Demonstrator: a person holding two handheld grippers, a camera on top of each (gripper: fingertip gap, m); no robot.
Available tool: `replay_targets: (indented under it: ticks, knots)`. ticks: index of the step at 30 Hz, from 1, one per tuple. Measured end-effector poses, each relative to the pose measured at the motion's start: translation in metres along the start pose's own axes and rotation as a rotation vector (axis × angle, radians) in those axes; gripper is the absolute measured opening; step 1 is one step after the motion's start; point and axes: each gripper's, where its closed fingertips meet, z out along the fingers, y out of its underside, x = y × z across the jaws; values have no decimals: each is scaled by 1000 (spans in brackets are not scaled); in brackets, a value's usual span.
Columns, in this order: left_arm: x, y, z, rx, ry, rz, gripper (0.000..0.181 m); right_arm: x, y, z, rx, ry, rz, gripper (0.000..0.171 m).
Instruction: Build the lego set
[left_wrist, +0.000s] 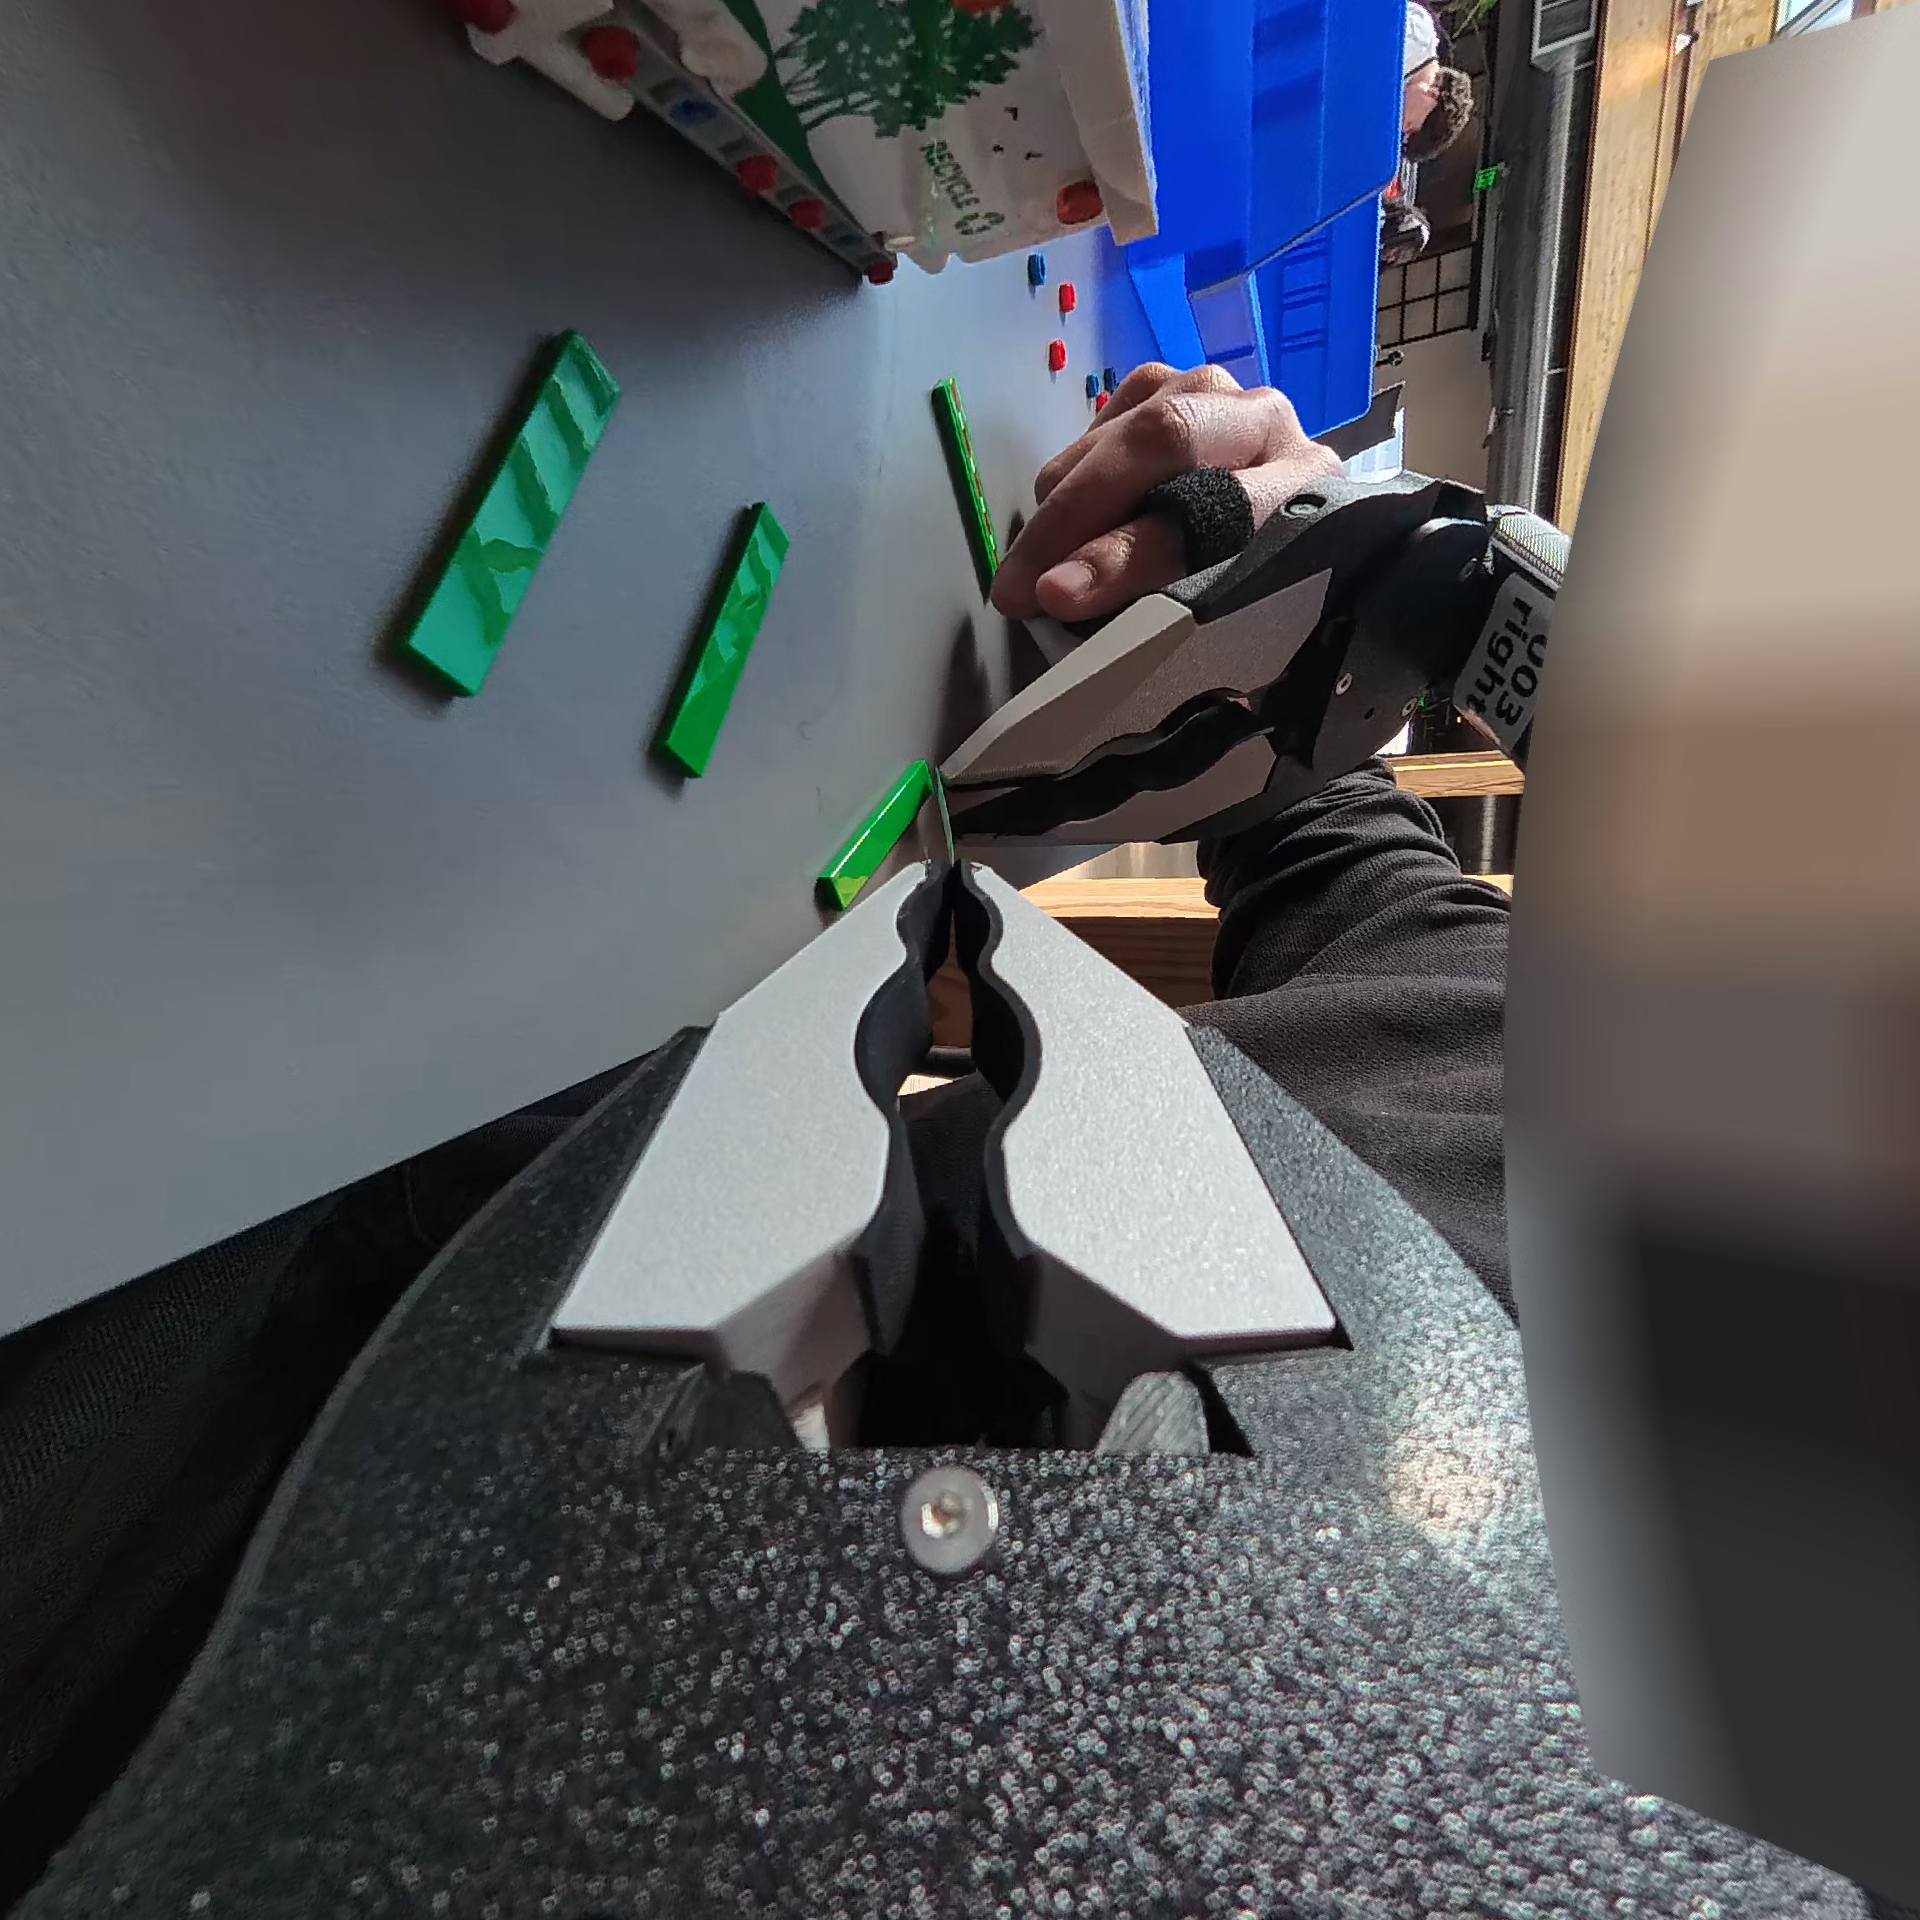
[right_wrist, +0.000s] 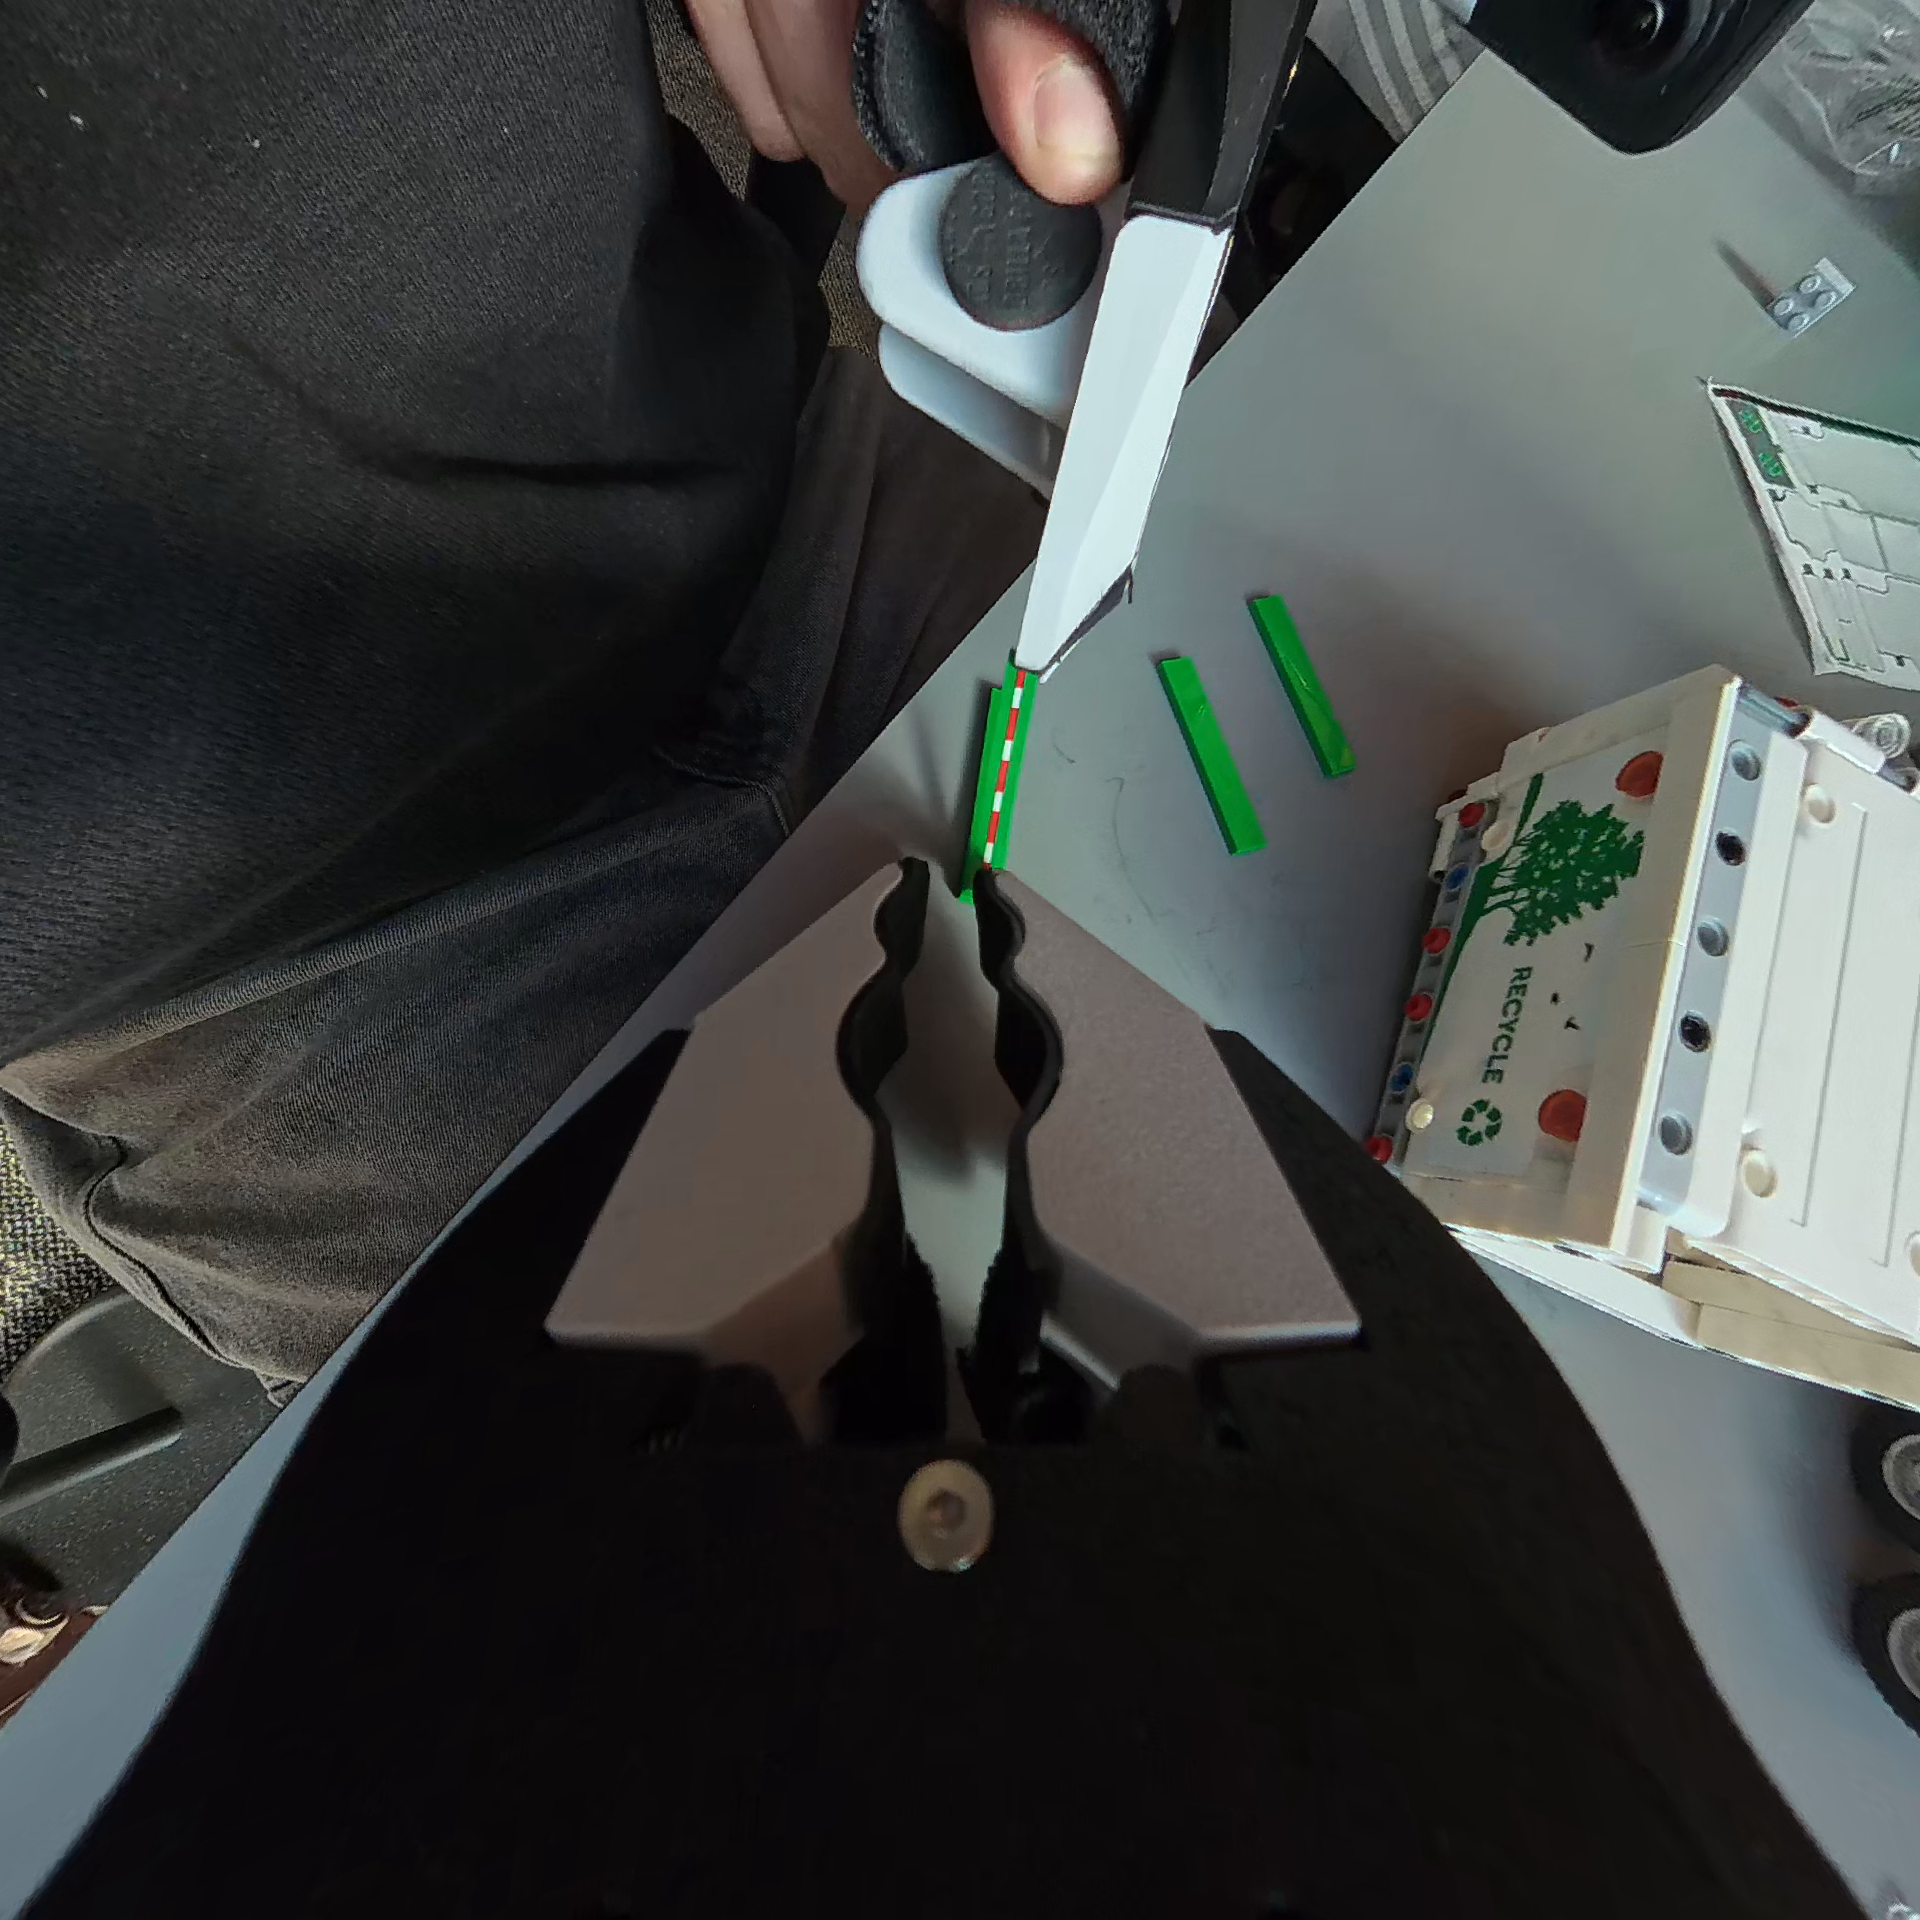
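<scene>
A green tile (right_wrist: 992, 790) with a red-and-white striped sticker (right_wrist: 1019, 748) along it lies at the table's near edge; it also shows in the left wrist view (left_wrist: 873, 836). My left gripper (left_wrist: 951, 868) is shut, its tip pinching the sticker's far end (right_wrist: 1029, 660). My right gripper (right_wrist: 951, 878) has its jaws nearly closed at the tile's near end, its right fingertip (right_wrist: 987, 888) touching it; it also shows in the left wrist view (left_wrist: 948, 800). Two plain green tiles (right_wrist: 1210, 753) (right_wrist: 1304, 686) lie flat farther in. The white recycling truck body (right_wrist: 1683, 977) stands at the right.
An instruction sheet (right_wrist: 1829, 540) and a small grey plate (right_wrist: 1808, 296) lie beyond the truck. Black wheels (right_wrist: 1886, 1558) sit at the right edge. A blue bin (left_wrist: 1299, 208) and small red and blue studs (left_wrist: 1060, 322) are at the table's far side. The person's lap is just off the table edge. Across from one pair of fingers to the other is roughly 4 centimeters.
</scene>
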Motion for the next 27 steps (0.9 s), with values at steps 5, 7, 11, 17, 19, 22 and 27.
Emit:
replay_targets:
  ticks: [5, 7, 11, 17, 19, 22, 27]
  knots:
    - [-1, 0, 0, 0, -1, -1, 0, 0, 1, 0, -4, 2, -2, 9]
    - [-1, -1, 0, 3, -2, -1, 0, 0, 0, 0, -4, 2, -3, 9]
    - [-1, 0, 0, 1, -3, 3, 0, 0, 1, 1, -5, 2, -1, 8]
    - [-2, 0, 1, -3, -10, 10, 0, 0, 1, 1, -10, 2, -4, 8]
    - [-1, 0, 1, 0, -2, 2, 0, 0, 1, 1, -10, 2, -3, 8]
    - [-2, 0, 1, 3, -4, 0, 0, 0, 1, 1, -11, 2, -3, 8]
    - [-3, 1, 2, -7, -4, -2, 0, 0, 2, 2, -17, 5, -8, 8]
